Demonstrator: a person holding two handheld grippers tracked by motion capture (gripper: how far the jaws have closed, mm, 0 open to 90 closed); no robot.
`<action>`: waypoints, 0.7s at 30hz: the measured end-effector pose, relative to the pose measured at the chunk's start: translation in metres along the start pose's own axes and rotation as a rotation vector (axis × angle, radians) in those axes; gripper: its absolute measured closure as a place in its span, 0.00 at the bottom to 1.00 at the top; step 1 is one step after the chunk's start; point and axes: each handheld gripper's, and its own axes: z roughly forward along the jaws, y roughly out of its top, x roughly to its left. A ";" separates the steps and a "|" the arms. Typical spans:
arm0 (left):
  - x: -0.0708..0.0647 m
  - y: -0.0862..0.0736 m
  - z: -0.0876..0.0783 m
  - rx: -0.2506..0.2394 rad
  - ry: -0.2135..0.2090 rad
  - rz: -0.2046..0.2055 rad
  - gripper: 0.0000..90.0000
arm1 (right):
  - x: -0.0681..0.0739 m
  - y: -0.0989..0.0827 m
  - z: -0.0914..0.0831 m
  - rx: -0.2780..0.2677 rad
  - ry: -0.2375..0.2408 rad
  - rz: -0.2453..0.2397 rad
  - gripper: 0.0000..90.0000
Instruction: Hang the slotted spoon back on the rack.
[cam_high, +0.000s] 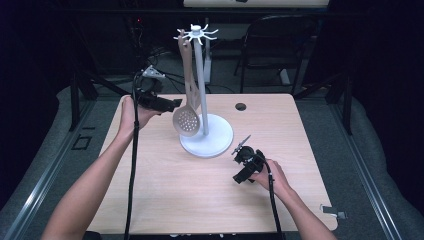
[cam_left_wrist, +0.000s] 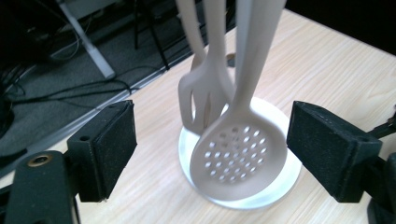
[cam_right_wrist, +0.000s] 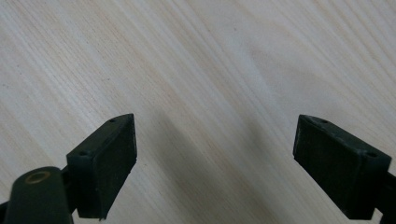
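Observation:
A white utensil stand (cam_high: 200, 75) rises from a round base (cam_high: 217, 142) at the middle of the wooden table (cam_high: 165, 190). A beige slotted spoon (cam_high: 186, 120) hangs from its hooked top. In the left gripper view the slotted spoon (cam_left_wrist: 238, 154) hangs over the base, with a slotted spatula (cam_left_wrist: 201, 93) behind it. My left gripper (cam_high: 172, 104) is held just left of the spoon, its jaws open and apart from the spoon (cam_left_wrist: 212, 135). My right gripper (cam_high: 243, 172) rests low at the front right, open over bare wood (cam_right_wrist: 215, 149).
A round cable hole (cam_high: 240, 106) is in the table's far right part. A dark chair (cam_high: 280, 45) stands behind the table. A small metal clip (cam_high: 332, 211) lies at the front right corner. Cables run across the floor behind the table.

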 end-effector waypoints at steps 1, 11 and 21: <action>0.001 -0.005 0.002 0.008 0.009 -0.003 0.17 | 0.000 0.000 0.000 -0.005 -0.002 0.003 0.14; 0.015 -0.056 0.020 0.105 0.022 -0.051 0.16 | 0.001 0.000 0.001 -0.018 0.003 0.011 0.14; 0.019 -0.119 0.036 0.200 0.014 -0.116 0.15 | 0.002 0.000 0.002 -0.017 0.002 0.008 0.14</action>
